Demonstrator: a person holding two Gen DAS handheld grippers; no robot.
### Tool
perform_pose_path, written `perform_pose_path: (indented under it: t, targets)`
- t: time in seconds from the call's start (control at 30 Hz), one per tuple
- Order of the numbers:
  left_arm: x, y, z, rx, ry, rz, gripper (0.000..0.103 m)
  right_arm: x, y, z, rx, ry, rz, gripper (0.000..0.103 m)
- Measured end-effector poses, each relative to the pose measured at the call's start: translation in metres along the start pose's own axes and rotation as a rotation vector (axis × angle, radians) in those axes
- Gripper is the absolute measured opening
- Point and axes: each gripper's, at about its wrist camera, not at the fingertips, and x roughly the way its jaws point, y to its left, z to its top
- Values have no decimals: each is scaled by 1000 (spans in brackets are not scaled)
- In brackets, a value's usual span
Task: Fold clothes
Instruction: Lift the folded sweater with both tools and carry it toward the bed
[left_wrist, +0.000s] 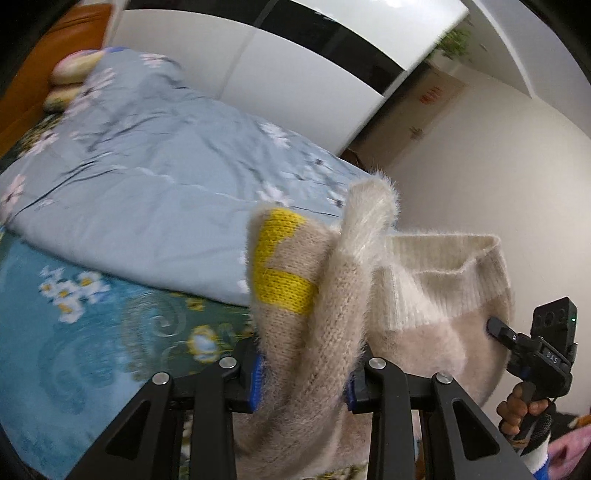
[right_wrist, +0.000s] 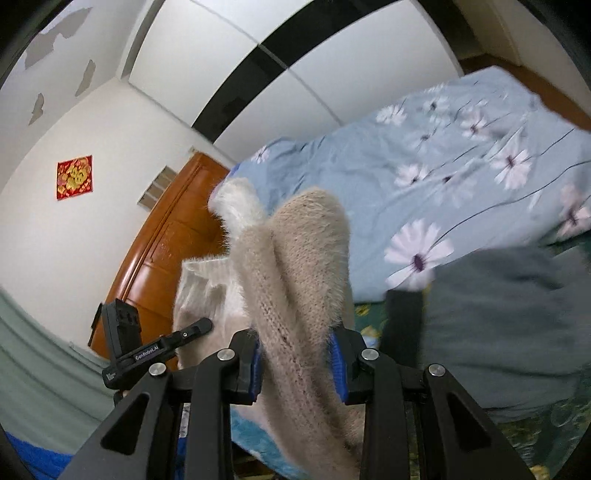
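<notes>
Left wrist view: the left gripper (left_wrist: 304, 380) is clamped on a fold of the fuzzy beige sweater (left_wrist: 325, 295), which is lifted over the bed's near right corner.
Sweater: yellow patches, ribbed cream collar to the right.
Beyond: blue floral duvet (left_wrist: 147, 177), teal sheet (left_wrist: 74, 332).
Right wrist view: the right gripper (right_wrist: 299, 365) pinches another bunched fold of the sweater.
Right side: grey garment (right_wrist: 498, 332).

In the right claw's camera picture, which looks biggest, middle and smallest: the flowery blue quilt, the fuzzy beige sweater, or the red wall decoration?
1. Flowery blue quilt, largest.
2. Fuzzy beige sweater; it is nearest the lens, which enlarges it.
3. Red wall decoration, clearly smallest, though farthest.
</notes>
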Motion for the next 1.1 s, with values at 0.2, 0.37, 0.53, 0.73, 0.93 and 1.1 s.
perform_pose_path:
  t: [0.2,0.37,0.53,0.73,0.93,1.1]
  targets:
    - [38,-67,6,84,63,-51,33,-62,-49,14,60,-55,-45,31]
    - [74,-108,4,104,143,-92,33,-91,-83,24,104,-76,-83,31]
    - [107,-127,-1,82,210,-114,33,-101,-119,35,149,-57,-111,31]
    - [146,-114,-21,-14,277,-73,33,-91,-173,40,221,-15,-135,31]
    - [168,-83,-30,-110,283,-31,34,-73,-223,29,305,17,-130,31]
    - [188,-70,-38,-113,312,13,39,-60,-261,19,389,30,-127,33]
